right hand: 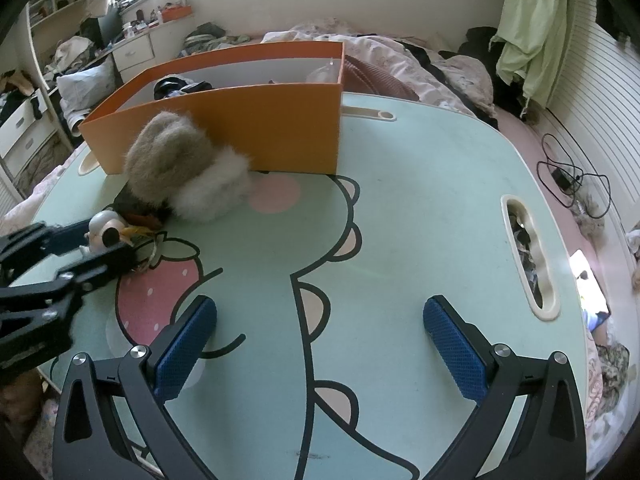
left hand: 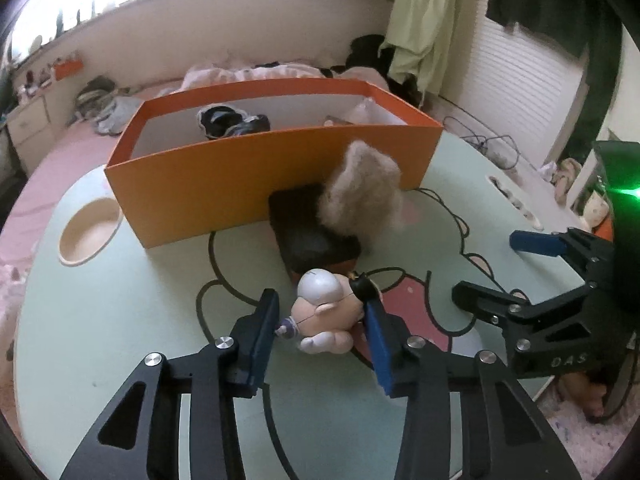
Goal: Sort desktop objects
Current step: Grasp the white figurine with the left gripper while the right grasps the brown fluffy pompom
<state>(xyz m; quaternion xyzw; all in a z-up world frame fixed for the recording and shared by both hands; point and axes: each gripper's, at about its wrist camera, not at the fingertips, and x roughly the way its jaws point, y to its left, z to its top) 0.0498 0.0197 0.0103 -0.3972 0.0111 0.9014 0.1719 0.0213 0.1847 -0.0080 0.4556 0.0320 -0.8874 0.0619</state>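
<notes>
Left gripper (left hand: 320,332): fingers (left hand: 262,336) parted around the small figurine (left hand: 324,316) lying on the table (left hand: 120,320), right pad touching it, not clenched. Right gripper (right hand: 320,344): fingers (right hand: 186,348) spread wide, released, holding nothing. Orange box (left hand: 224,192) stands behind a fluffy plush (left hand: 362,192) and a dark case (left hand: 308,232).

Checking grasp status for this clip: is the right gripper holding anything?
No. The right gripper is wide open over the bare table, with nothing between its fingers.
</notes>
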